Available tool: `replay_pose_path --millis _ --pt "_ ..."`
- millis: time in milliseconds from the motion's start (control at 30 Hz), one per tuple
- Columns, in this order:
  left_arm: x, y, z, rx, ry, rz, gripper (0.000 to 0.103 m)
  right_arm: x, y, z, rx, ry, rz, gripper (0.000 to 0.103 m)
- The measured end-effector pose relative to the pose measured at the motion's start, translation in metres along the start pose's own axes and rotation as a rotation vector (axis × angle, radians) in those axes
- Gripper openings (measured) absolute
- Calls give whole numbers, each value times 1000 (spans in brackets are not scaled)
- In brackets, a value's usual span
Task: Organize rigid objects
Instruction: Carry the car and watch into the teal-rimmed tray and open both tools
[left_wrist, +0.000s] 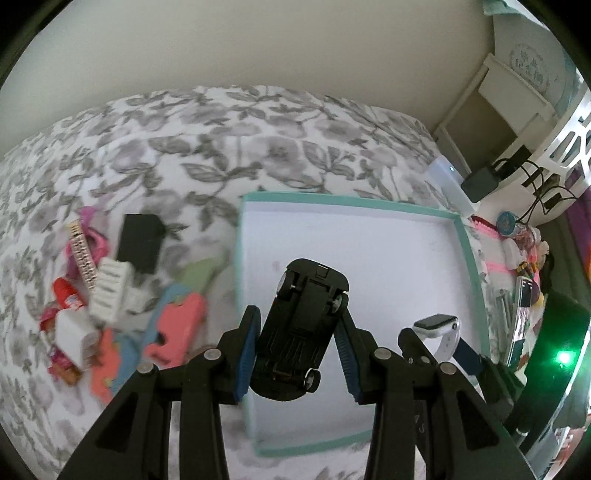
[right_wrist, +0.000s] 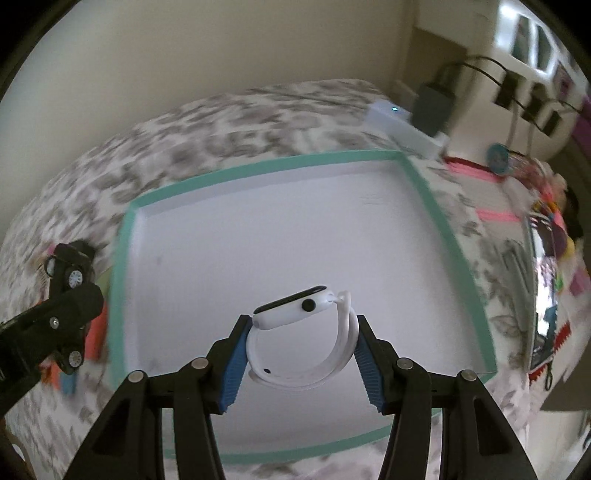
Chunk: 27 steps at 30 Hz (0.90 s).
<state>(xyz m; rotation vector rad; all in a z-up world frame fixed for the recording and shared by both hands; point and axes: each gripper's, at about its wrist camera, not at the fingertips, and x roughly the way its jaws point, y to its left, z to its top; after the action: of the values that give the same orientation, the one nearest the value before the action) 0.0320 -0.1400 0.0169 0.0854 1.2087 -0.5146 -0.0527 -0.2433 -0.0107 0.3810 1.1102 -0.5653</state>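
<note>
My left gripper (left_wrist: 295, 332) is shut on a black toy car (left_wrist: 301, 328), held underside up above the left part of a shallow white tray with a teal rim (left_wrist: 465, 240). In the right wrist view my right gripper (right_wrist: 299, 347) is shut on a white smartwatch (right_wrist: 295, 310) by its looped band, hanging over the middle of the same tray (right_wrist: 159, 199). The right gripper with the watch (left_wrist: 439, 326) shows just right of the car. From the right wrist, the left gripper with the car (right_wrist: 68, 284) is at the tray's left edge.
The tray lies on a grey floral bedspread (left_wrist: 221, 140). Left of it sits a pile: a black box (left_wrist: 142, 240), a white bottle (left_wrist: 109, 291), a pink case (left_wrist: 175, 332), a red tube (left_wrist: 68, 295). A white shelf with cables (left_wrist: 532, 173) and colourful clutter stand at the right.
</note>
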Motion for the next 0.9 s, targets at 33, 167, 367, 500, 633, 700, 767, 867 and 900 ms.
replay_pose_path --millis 33,167,367,500,633,700,767,867,900 --pt "5 -4 2 -4 4 -2 42 3 -4 1 12 0 -7 57" --pt "20 -14 7 -11 13 -2 42 15 -22 3 58 4 -45 57" --pt "36 -28 10 7 11 -2 42 22 -37 4 92 8 -70 57" --pt "44 -32 8 28 15 14 42 25 -39 3 96 11 -76 57" --pt "49 -29 5 18 26 5 42 28 -40 3 95 15 -80 57" --pt "51 -27 3 16 28 6 42 29 -40 2 95 20 -80 57" --pt "51 -25 2 12 33 8 42 30 -41 2 92 25 -81 57" --pt "49 -24 1 6 23 12 43 31 -41 1 89 29 -84 58" --pt "48 -24 1 7 21 19 47 31 -41 1 89 30 -84 58"
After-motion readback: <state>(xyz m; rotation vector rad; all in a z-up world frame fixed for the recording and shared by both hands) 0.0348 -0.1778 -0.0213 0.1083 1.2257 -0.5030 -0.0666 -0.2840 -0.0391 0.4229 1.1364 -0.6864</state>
